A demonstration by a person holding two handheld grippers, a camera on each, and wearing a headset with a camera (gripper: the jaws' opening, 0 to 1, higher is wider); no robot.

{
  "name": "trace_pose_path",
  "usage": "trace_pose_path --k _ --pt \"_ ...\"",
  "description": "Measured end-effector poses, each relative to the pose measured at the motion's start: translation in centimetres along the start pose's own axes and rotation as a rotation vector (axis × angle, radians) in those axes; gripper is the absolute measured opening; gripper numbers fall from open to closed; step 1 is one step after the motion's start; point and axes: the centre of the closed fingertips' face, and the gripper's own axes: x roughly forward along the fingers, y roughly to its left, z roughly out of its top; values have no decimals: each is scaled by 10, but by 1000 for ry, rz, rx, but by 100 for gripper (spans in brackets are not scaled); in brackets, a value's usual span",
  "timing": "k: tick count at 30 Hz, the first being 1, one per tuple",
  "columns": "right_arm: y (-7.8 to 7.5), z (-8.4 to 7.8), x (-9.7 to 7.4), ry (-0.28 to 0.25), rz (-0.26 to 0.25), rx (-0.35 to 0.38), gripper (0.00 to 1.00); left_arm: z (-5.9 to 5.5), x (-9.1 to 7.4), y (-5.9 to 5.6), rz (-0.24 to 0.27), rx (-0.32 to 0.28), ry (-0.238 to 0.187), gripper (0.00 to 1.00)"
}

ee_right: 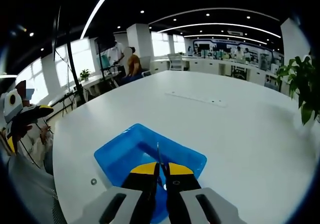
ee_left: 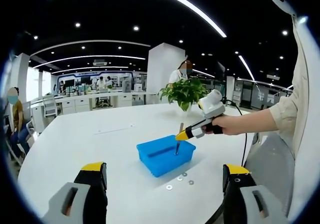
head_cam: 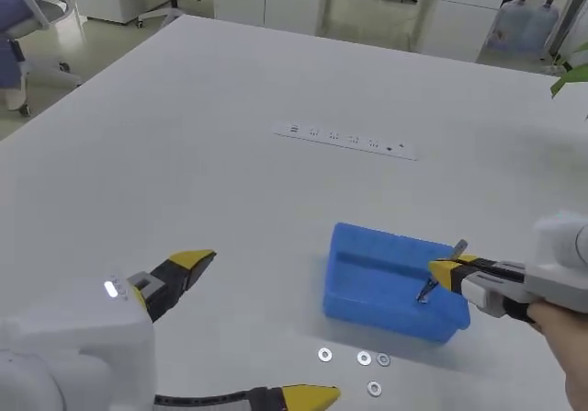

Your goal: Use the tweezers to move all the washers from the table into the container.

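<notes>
Washers (head_cam: 365,359), four of them, are lying on the bench (head_cam: 230,154) just beside the container (head_cam: 367,268) in the head view. The right gripper (head_cam: 443,273) is pinching the tweezers (head_cam: 426,291), tips down inside the container.

In the left gripper view, the left gripper (ee_left: 164,166) is hanging spread and empty, short of the container (ee_left: 162,156).

In the right gripper view, the tweezers (ee_right: 158,156) are pointing into the container (ee_right: 125,154). I'm judging the washers light, thin and slippery, so I'm planning to nip each across its rim.
</notes>
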Motion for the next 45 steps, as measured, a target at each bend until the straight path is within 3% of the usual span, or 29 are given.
trace_pose_path --k 3,7,11,13,18,20,24,27,32,37,45 --pt "1 1 -4 -9 1 5 2 0 0 -1 -4 2 0 99" --pt "9 12 -15 -69 13 13 2 -1 0 -1 -4 3 3 99" --pt "32 32 -29 -156 73 3 2 -1 0 -2 -6 -3 3 99" --pt "51 39 -38 -192 131 -12 2 -2 1 -2 -6 -2 4 99" --pt "89 35 -48 -198 247 -11 2 -5 3 -6 -15 -8 12 99" --pt "100 27 -47 -176 284 -2 2 -5 4 -7 -17 -7 12 99" --pt "111 4 -40 -108 311 2 2 -5 4 -9 -24 -5 19 96" --pt "117 -9 -37 -75 326 34 2 -3 2 -10 -25 -2 10 97" --pt "116 -37 -33 8 315 1 2 -5 -1 -8 -15 -8 16 97" --pt "115 -48 -33 41 305 -8 2 -5 -1 -8 -18 -7 16 97" --pt "116 -49 -33 41 302 -17 3 -3 1 -10 -29 3 15 97"
